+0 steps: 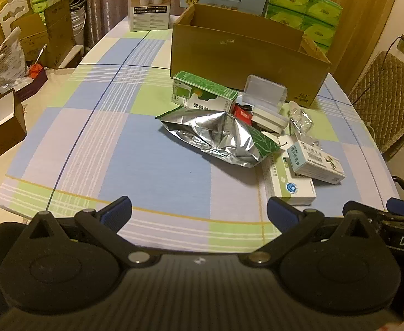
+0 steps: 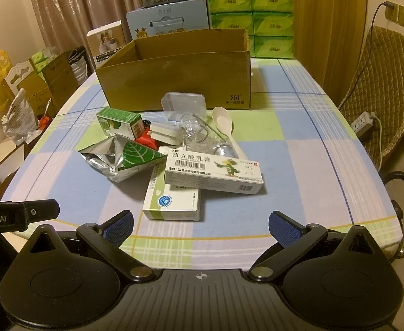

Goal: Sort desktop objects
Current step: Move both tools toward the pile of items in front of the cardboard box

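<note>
Checked tablecloth (image 2: pixel 298 149), cardboard box (image 2: pixel 174 82) at back. Left gripper (image 1: pixel 199 215) and right gripper (image 2: pixel 200 227) both spread wide, empty; medicine boxes (image 2: pixel 213 171), foil bag (image 2: pixel 119 160) ahead of fingers.

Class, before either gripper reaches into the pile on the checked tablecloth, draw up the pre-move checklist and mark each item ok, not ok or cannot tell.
1. Left gripper open, holding nothing: ok.
2. Right gripper open, holding nothing: ok.
3. Cardboard box open at the top to take items: ok.
4. Box contents: cannot tell, its inside is hidden by the front wall.
5. Ointment carton free to lift: ok, it lies on top, across the white-and-green carton.
6. Clear plastic case, white spoon and foil bag separated for single picks: not ok, they are crowded with the other items.
</note>
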Demonstrator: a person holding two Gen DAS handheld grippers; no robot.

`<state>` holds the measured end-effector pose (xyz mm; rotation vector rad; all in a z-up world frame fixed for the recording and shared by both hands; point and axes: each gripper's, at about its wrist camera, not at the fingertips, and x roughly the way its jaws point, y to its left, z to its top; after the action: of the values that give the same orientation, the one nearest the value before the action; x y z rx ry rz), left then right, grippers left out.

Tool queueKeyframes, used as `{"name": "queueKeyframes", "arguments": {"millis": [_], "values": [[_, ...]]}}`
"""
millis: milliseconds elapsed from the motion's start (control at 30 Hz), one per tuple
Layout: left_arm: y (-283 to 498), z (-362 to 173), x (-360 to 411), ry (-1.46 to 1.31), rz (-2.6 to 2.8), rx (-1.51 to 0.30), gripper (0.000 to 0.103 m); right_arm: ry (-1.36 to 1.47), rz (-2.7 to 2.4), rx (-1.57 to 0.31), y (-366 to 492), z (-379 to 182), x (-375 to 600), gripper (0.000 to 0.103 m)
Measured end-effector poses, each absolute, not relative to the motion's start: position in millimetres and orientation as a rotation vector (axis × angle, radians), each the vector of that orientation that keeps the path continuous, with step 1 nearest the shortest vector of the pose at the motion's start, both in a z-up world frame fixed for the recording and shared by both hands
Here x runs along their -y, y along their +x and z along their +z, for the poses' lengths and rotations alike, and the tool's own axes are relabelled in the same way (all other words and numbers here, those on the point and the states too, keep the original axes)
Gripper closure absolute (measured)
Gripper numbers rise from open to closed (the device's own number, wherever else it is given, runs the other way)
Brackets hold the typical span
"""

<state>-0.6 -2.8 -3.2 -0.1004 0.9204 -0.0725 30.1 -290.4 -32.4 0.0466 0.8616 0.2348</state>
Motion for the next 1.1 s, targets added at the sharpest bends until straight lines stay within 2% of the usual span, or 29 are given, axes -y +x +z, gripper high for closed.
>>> {"name": "queueKeyframes", "arguments": {"millis": [333, 833, 967, 1100], "values": [[0, -3, 6, -0.086, -0.102, -0.920, 0.001, -0.018, 0.256, -0.855, 38, -29, 299, 0.002], [19, -13, 39, -0.026, -0.221, -0.931, 0.002, -0.488, 0.606, -0.818, 86, -35, 307, 0.003], [27, -22, 58, 0.029, -0.265, -0.941, 0.006, -0.625, 0.731, -0.808, 101, -43, 305, 0.018], [37, -36, 76, 0.055, -0.311, -0.962, 0.017, -0.680, 0.840, -0.811, 119, -56, 307, 0.032]]}}
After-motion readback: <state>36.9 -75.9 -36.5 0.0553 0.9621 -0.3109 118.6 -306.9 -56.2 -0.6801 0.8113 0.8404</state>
